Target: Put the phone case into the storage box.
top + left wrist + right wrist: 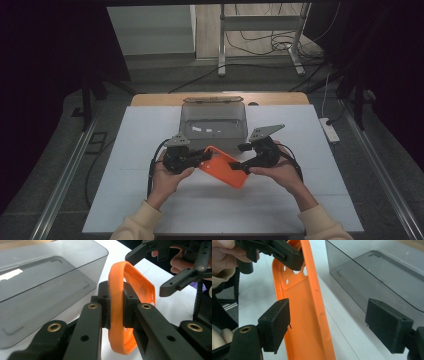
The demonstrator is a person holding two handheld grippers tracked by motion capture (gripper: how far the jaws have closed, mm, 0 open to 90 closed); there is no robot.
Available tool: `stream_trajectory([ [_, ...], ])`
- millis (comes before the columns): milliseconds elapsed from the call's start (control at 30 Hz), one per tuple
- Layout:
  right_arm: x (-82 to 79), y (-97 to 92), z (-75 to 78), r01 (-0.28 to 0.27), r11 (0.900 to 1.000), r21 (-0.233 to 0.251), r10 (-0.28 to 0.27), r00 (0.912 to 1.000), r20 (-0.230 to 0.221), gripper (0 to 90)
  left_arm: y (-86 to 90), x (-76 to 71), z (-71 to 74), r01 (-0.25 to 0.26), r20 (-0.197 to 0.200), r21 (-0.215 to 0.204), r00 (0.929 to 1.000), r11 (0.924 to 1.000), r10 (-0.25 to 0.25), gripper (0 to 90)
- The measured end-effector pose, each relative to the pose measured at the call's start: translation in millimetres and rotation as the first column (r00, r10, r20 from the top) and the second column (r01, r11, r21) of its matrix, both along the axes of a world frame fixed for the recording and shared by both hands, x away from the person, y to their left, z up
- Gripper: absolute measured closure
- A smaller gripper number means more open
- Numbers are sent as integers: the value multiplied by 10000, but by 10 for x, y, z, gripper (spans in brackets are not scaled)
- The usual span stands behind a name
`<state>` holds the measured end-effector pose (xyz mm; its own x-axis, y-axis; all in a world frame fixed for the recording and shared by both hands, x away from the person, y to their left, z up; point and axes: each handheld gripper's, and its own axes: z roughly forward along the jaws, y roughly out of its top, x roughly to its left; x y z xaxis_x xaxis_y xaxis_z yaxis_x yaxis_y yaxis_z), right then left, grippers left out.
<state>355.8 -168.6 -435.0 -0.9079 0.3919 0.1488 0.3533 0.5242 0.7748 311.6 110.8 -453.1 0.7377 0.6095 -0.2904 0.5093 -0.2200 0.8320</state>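
Note:
An orange phone case (223, 166) hangs above the white table (150, 130), tilted, between the two grippers. My left gripper (204, 156) is shut on the case's upper left end. In the left gripper view its pads (103, 303) pinch the case's rim (116, 315). My right gripper (241, 156) stands open around the other end. In the right gripper view the case (304, 307) passes between the spread pads (274, 325), close to the left one and apart from the right one. The left gripper (287, 255) clamps the case's far end there.
A smoky translucent box (214, 125) stands open-topped just behind the grippers, close to the case. A white power strip (330, 130) lies off the table's right edge. Free table surface lies in front of and beside the hands.

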Motion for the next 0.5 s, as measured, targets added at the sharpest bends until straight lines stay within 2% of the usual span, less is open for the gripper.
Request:
stream_trajectory([
  [267, 23, 5, -43, 155, 9998, 80, -151, 9989, -446, 218, -24, 0, -12, 97, -1, 116, 10000, 9999, -97, 809],
  [500, 29, 26, -71, -147, 9995, 285, 169, 9967, -790, 317, -35, -4, -14, 125, -31, 125, 9999, 9998, -125, 809],
])
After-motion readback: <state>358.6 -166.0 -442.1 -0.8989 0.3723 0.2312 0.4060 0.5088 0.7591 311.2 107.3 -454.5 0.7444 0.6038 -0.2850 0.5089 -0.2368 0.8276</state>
